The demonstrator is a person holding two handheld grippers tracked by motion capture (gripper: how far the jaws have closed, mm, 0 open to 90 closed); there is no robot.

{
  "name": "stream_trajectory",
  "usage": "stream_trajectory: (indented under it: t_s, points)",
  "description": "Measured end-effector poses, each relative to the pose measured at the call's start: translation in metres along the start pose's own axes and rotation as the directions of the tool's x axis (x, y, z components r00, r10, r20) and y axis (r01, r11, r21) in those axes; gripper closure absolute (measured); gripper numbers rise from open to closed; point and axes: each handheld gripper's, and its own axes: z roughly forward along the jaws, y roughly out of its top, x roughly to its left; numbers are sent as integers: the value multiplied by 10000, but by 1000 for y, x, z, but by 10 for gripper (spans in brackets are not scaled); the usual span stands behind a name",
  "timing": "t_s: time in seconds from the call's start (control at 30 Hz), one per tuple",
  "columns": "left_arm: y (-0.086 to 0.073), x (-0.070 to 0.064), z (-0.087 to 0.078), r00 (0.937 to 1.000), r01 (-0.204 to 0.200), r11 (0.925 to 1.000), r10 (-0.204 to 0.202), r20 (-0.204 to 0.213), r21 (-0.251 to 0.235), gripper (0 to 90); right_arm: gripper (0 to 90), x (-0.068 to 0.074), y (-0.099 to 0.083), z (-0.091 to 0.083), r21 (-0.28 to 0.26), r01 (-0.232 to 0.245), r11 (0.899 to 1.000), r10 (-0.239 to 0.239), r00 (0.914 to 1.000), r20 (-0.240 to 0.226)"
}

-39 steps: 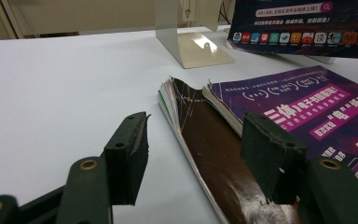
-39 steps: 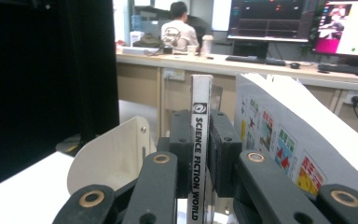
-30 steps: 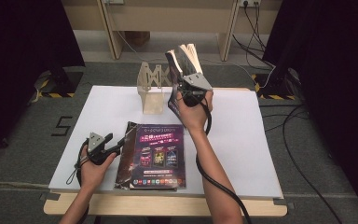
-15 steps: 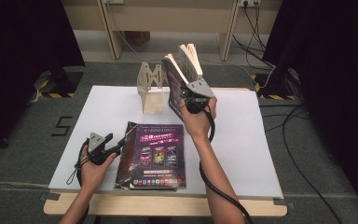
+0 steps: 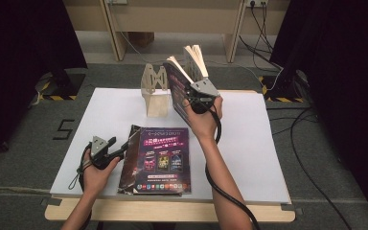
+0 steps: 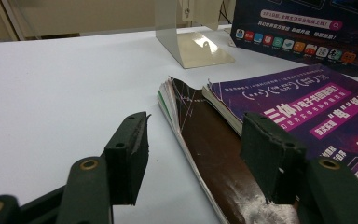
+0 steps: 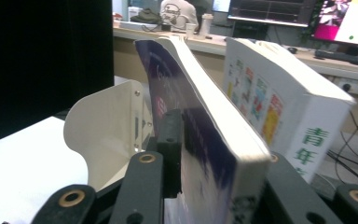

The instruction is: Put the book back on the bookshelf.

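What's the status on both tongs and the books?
Right tongs shut on raised book. Left tongs open beside flat book. Bookend close behind.

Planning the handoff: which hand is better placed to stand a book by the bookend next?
Right: its gripper is shut on a raised book beside the bookend; the left gripper is open by the flat magazines.

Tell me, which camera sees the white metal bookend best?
The high view: the bookend stands whole on the table, next to the lifted book. The left gripper view catches just its base; the right gripper view shows one curved side behind the book.
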Motion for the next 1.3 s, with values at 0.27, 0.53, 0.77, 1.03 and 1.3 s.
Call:
stream_trajectory:
  t_s: [0.27, 0.53, 0.77, 1.03, 1.3]
  points:
    - [0, 0, 0, 10000, -6, 10000, 6, 3, 3, 412, 752, -1, 2, 9, 350, 26, 9994, -16, 9995, -301]
    - [0, 0, 0, 10000, 1, 10000, -1, 14, 8, 412, 828, -2, 6, 14, 529, 92, 9986, -66, 9988, -475]
    - [0, 0, 0, 10000, 1, 10000, -1, 10, -2, 412, 831, 0, 7, 15, 524, -239, 9983, 268, 9981, -553]
    - [0, 0, 0, 10000, -11, 10000, 11, 1, -20, 411, 832, 0, 8, 19, 288, -316, 9991, 330, 9982, -494]
    - [0, -1, 0, 10000, -25, 9999, 25, -14, -98, 410, 833, -1, 14, 26, 67, -565, 9984, 567, 9980, -289]
